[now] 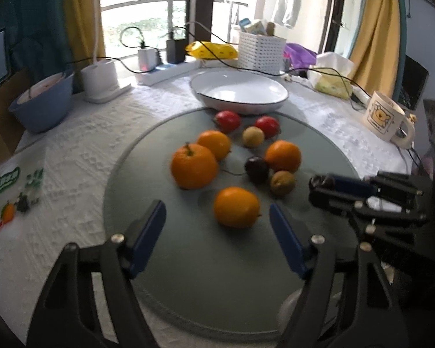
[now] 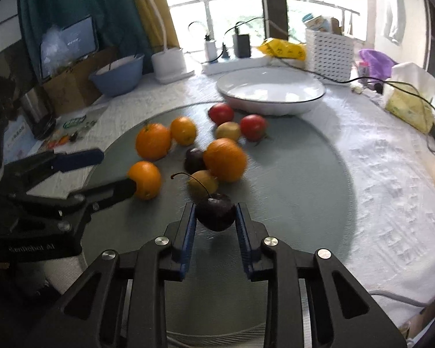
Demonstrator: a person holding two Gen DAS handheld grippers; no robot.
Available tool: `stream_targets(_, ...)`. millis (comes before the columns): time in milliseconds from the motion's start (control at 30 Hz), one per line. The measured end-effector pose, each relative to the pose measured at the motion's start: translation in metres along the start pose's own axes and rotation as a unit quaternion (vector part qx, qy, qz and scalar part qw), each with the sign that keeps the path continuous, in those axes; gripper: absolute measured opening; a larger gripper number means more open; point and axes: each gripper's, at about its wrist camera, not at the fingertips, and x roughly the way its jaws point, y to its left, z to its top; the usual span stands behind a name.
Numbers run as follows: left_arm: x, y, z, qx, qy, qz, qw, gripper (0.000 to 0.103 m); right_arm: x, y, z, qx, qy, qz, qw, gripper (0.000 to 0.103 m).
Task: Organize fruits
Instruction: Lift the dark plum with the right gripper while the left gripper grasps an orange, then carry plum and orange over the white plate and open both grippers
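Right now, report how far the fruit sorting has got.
Nothing looks sorted yet: the white dish is empty. In hand: the right tongs are shut on a dark cherry, and the left tongs are open around an orange. Left: the other oranges, two red fruits and the small ones still on the glass turntable.

Orange oranges (image 1: 236, 207), dark cherry (image 2: 216, 211), white plate (image 1: 239, 90)

Left gripper's (image 2: 113, 171) lower finger covering part of the nearest orange (image 2: 144, 180), motion blur softening the fruit beside it, picture edges cutting off both grippers' black frames behind it.
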Motion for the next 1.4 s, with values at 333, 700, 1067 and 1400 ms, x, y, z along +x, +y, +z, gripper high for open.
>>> stream_targets(333, 0.029, -0.019, 0.005, 0.016, 0.045, -0.005, 0.9989, 0.046, -0.011, -0.03, 0.004, 0.023, -0.019, -0.007, 1.0, 0.029)
stream_targets(700, 0.023, -0.023, 0.022, 0.019, 0.032, 0.0, 0.9993, 0.039, -0.015, -0.045, 0.022, 0.021, -0.037, -0.015, 0.999, 0.03)
stream_targets(1067, 0.014, -0.019, 0.06, 0.027, -0.006, -0.004, 0.9996, 0.039, -0.011, -0.052, 0.051, 0.018, -0.053, -0.023, 0.998, 0.03)
stream_targets(1400, 0.027, -0.012, 0.092, 0.046, -0.018, -0.012, 0.9987, 0.039, 0.004, -0.062, 0.079, 0.016, -0.055, -0.033, 0.998, 0.03)
